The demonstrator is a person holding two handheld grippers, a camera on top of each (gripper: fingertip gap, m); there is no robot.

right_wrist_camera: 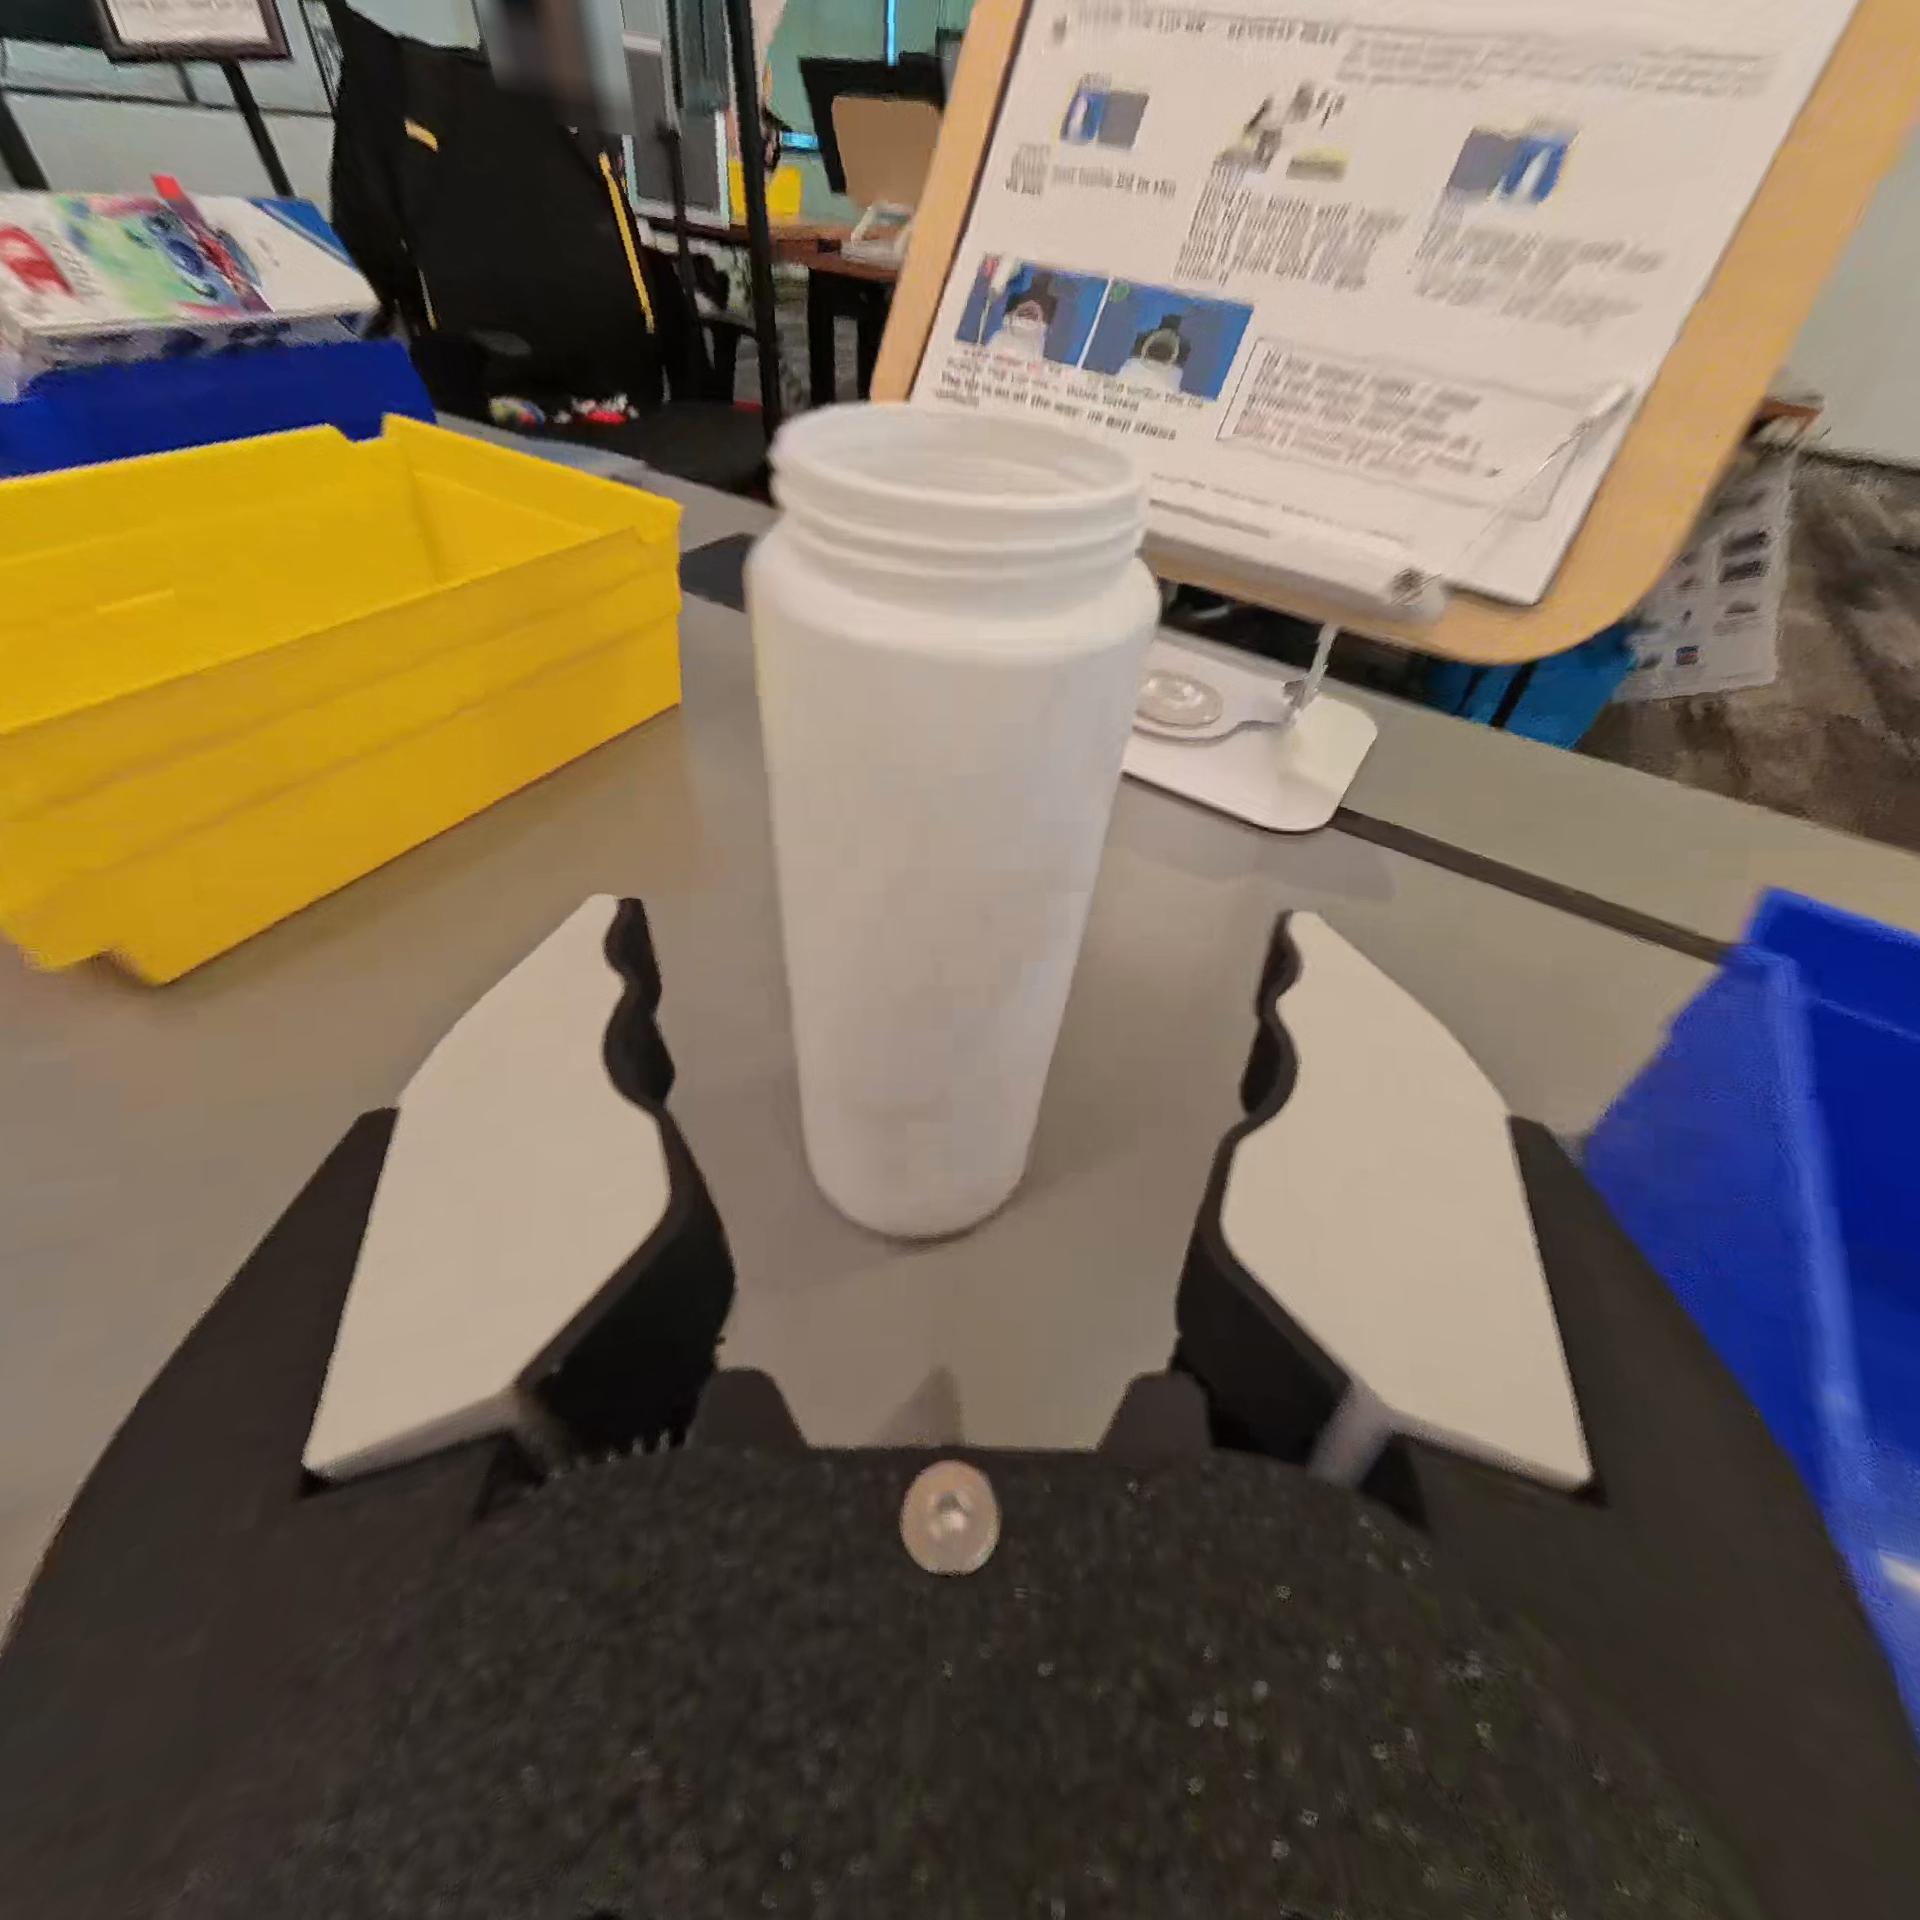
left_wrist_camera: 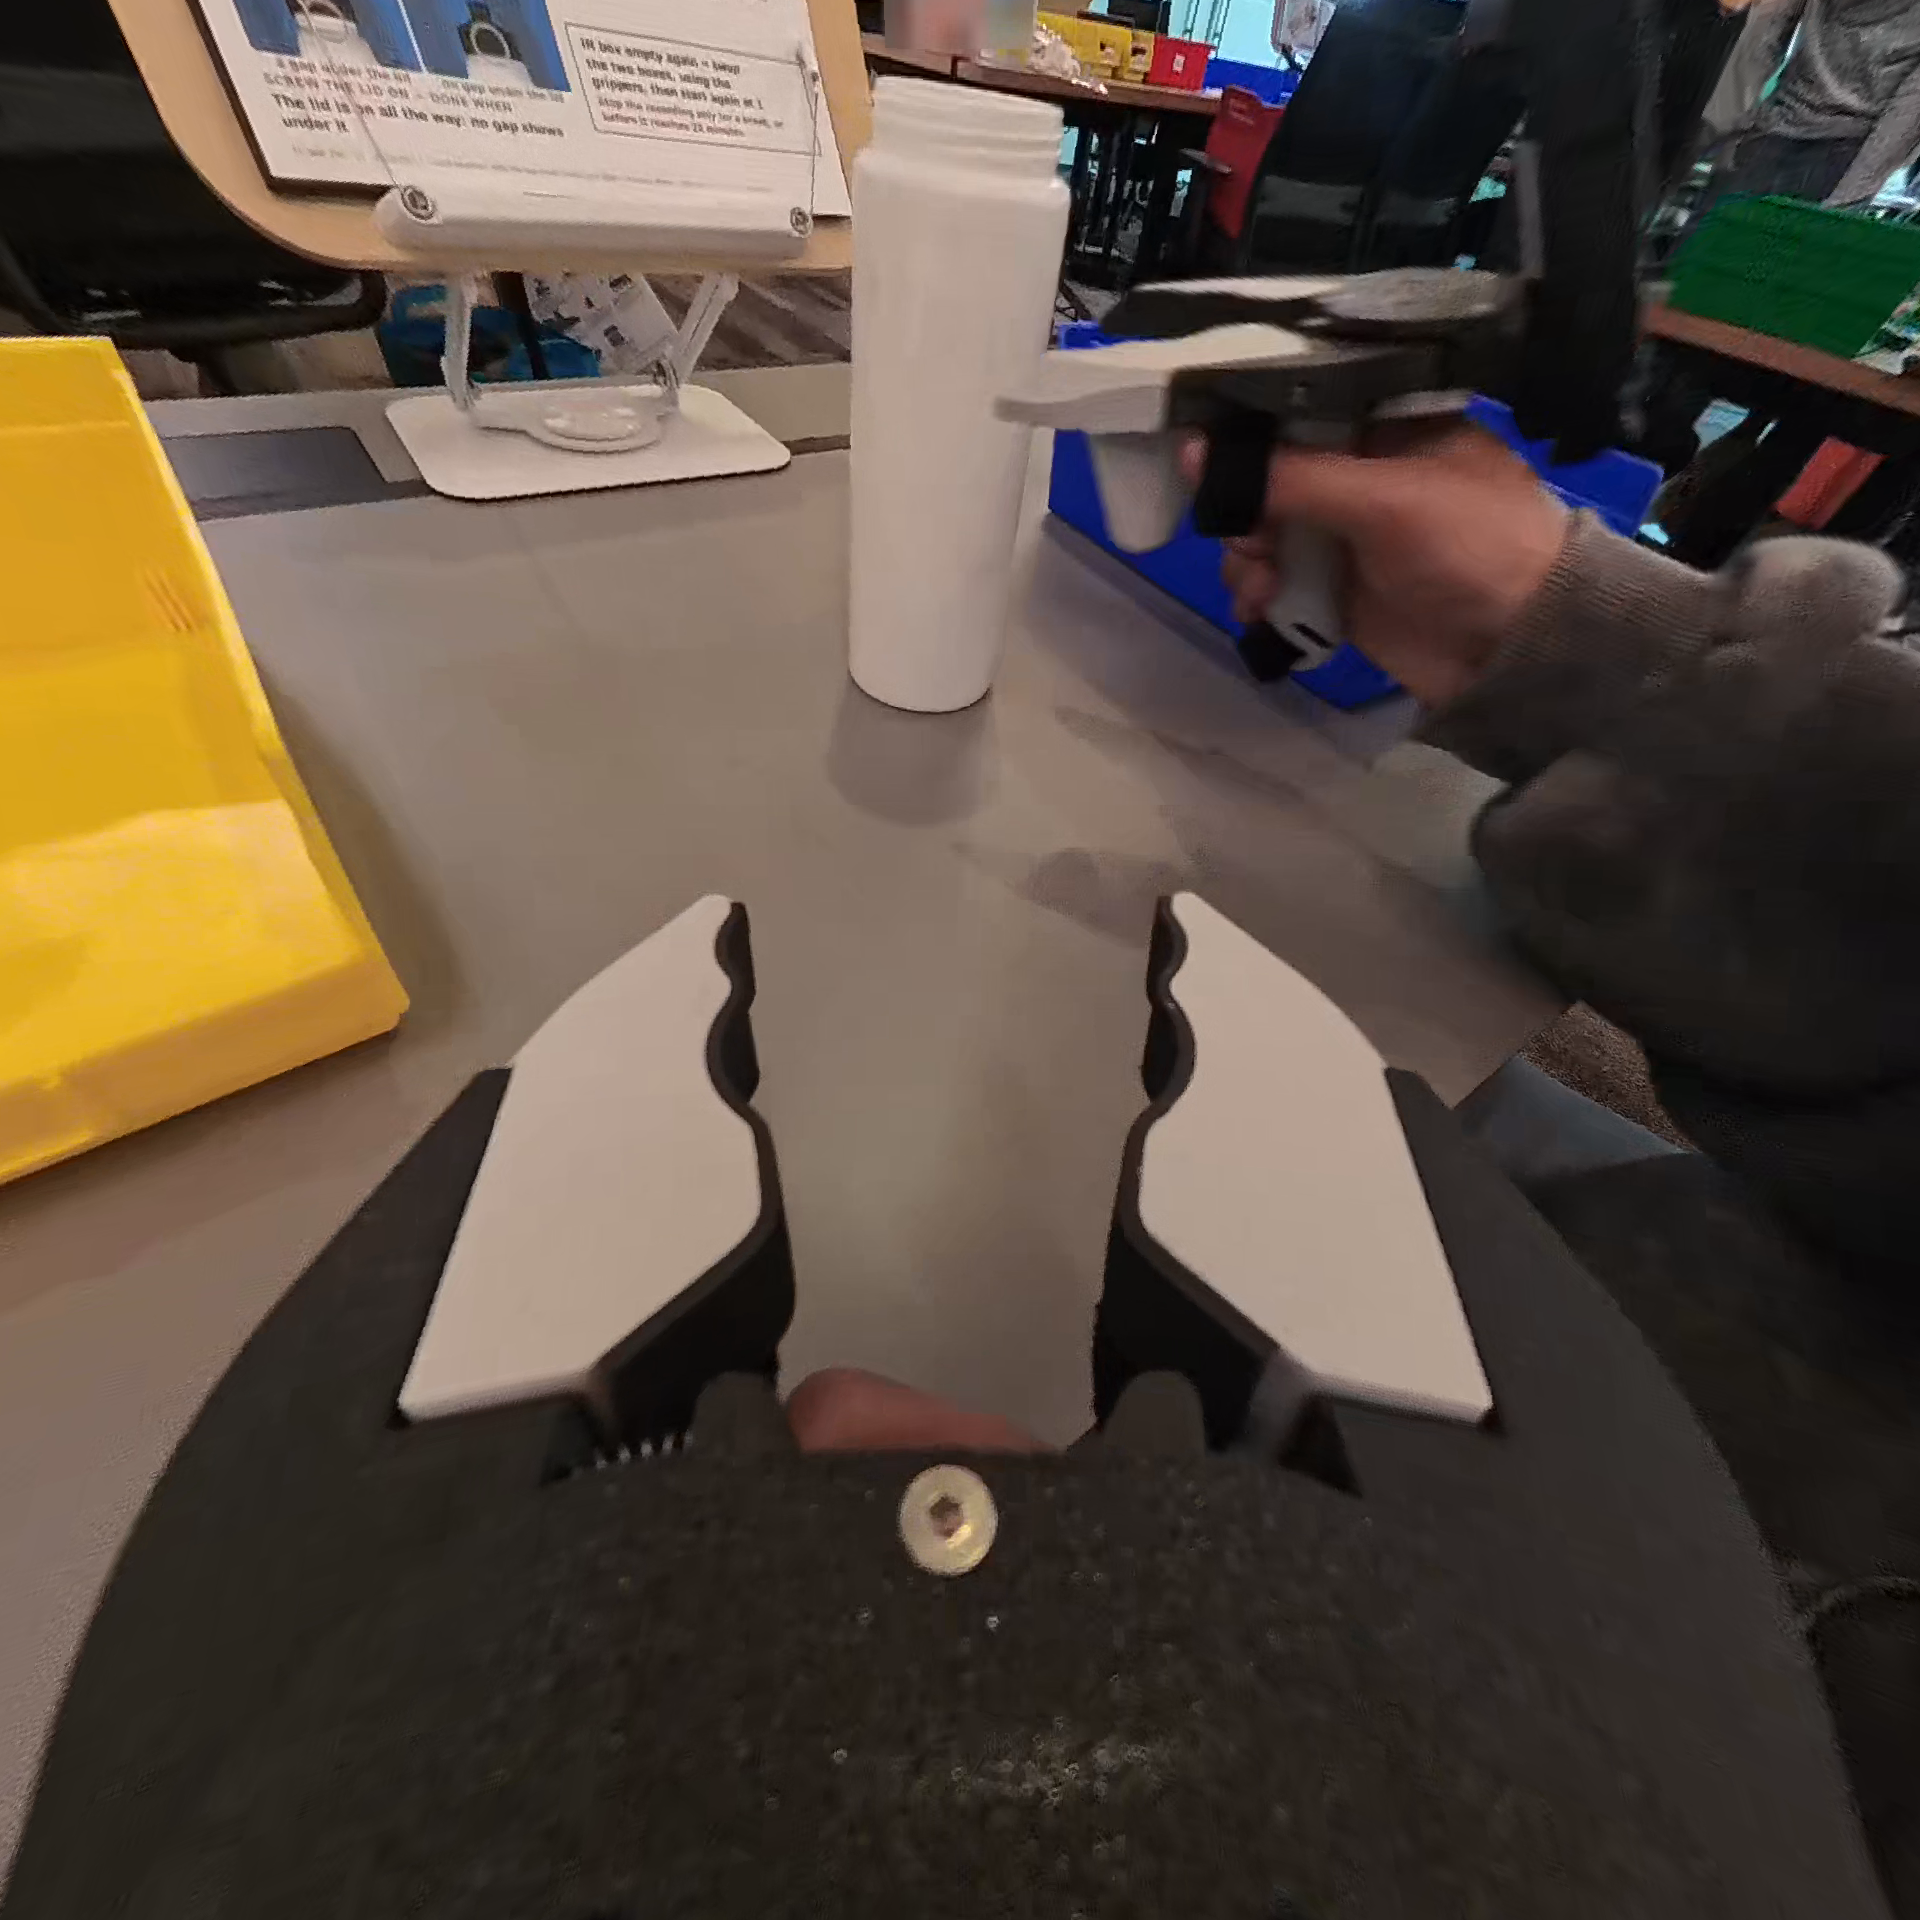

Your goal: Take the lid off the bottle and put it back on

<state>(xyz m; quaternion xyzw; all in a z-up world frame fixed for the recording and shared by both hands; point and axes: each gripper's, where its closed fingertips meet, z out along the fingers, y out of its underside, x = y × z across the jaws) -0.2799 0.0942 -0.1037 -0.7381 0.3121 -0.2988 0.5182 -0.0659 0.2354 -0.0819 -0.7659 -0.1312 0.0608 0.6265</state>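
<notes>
1. Grey table point(left_wrist_camera: 623, 727): carries everything, bare in the middle.
2. Yellow bin point(right_wrist_camera: 312, 644) on the left side, blue bin point(right_wrist_camera: 1787, 1143) on the right, instruction board on a stand point(right_wrist_camera: 1351, 312) at the back.
3. White bottle point(right_wrist_camera: 935, 831): upright mid-table, lid off, threaded neck exposed. No lid visible in either view.
4. Right gripper point(right_wrist_camera: 951, 997): jaws spread, bottle between the fingers, not pinched.
5. Left gripper point(left_wrist_camera: 948, 977): jaws apart, empty, well short of the bottle.

yellow bin point(left_wrist_camera: 156, 748) cut by left edge, blue bin point(right_wrist_camera: 1787, 1195) cut by right edge, instruction sheet point(right_wrist_camera: 1351, 260) blurred
</notes>
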